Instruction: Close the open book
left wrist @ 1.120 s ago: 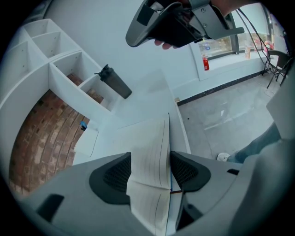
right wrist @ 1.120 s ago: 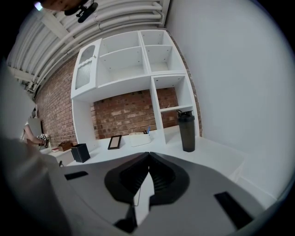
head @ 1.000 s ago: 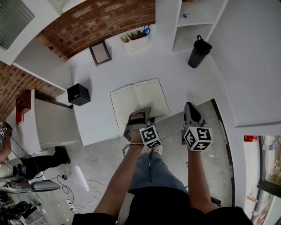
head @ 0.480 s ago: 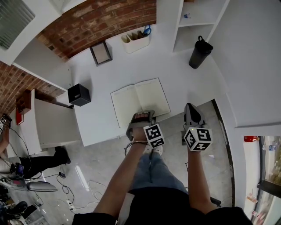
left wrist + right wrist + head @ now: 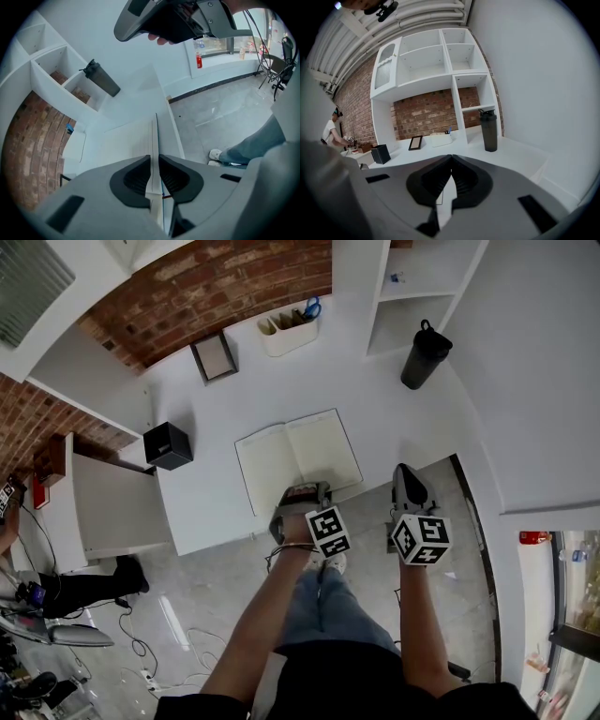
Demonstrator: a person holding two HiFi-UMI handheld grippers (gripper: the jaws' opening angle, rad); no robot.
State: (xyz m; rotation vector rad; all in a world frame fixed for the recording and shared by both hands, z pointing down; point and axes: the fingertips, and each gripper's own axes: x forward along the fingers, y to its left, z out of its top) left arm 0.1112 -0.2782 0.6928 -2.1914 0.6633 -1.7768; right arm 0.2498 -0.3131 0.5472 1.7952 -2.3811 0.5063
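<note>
The open book (image 5: 295, 457) lies flat on the white desk (image 5: 394, 427), pages up, close to the front edge. My left gripper (image 5: 302, 489) points steeply down at the book's near edge by the right page. In the left gripper view the book (image 5: 136, 140) shows edge-on, and its thin edge runs up between the jaws of my left gripper (image 5: 153, 161). Those jaws are closing, with a narrow gap still showing beside the edge. My right gripper (image 5: 405, 472) hovers off the desk's front edge to the right, shut and empty (image 5: 451, 159).
A black bottle (image 5: 424, 352) stands at the back right by the shelves. A white pen holder (image 5: 289, 326) and a picture frame (image 5: 214, 354) stand against the brick wall. A black box (image 5: 169, 444) sits at the desk's left edge. A person (image 5: 333, 129) stands far left.
The left gripper's jaws have narrowed from wide open to a slim gap around the book's near edge. The right gripper has stayed put.
</note>
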